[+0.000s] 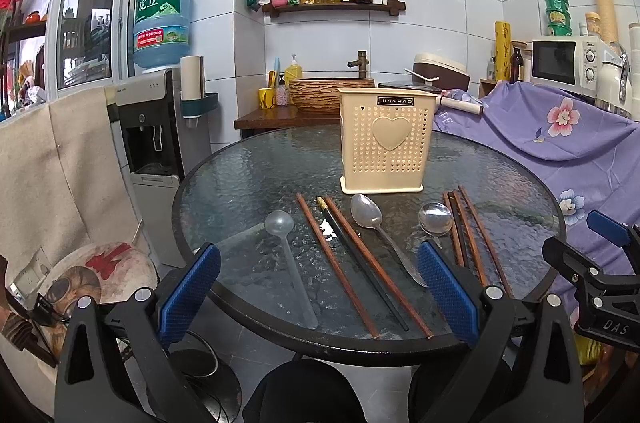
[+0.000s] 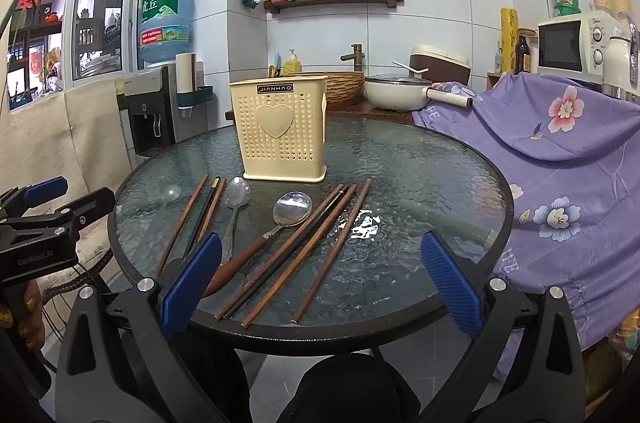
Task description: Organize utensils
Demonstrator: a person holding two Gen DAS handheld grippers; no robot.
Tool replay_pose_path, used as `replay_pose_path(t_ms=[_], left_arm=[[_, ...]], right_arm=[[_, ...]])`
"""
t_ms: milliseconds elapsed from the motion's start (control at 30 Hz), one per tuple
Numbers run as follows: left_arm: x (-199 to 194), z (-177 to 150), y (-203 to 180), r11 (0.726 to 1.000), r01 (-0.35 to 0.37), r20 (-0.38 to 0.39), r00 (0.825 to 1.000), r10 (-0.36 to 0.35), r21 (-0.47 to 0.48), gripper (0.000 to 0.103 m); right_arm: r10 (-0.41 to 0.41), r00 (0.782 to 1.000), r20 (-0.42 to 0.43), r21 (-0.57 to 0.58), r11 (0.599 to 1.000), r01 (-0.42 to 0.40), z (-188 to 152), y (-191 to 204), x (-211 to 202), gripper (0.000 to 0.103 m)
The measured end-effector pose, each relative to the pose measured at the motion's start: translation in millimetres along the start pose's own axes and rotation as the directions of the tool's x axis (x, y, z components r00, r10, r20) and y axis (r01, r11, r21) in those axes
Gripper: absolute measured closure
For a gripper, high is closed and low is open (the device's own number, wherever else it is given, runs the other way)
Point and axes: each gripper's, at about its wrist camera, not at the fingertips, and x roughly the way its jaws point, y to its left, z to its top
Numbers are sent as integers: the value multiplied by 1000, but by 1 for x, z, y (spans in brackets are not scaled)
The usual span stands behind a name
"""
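Behind the chopsticks (image 2: pixel 320 243), utensil holder (image 2: pixel 282 133); both jaws spread wide.

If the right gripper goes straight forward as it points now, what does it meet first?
Probably the brown chopsticks lying on the glass table, between the open right gripper fingers; the depth is uncertain. The cream utensil holder stands farther left.

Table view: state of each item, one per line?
Utensil holder: upright, nothing visible inside.
Clear plastic spoon: flat on table.
Metal spoon: flat, bowl up.
Wooden-handled spoon: flat.
Left chopsticks: loose on glass.
Right chopsticks: loose on glass.
Left claw: open.
Right claw: open.
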Motion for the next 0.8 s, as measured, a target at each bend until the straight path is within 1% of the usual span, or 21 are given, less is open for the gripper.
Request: replay_pose_path(t_ms=[67, 800], left_arm=[[2, 2, 5, 1000, 1, -1, 1000, -1, 1, 6], [1, 1, 5, 1000, 3, -6, 1000, -3, 1, 6]], right_arm=[[0, 1000, -1, 0, 1000, 0, 0, 0, 0, 5], [-9, 1000, -11, 3, 1000, 9, -2, 0, 0, 5]])
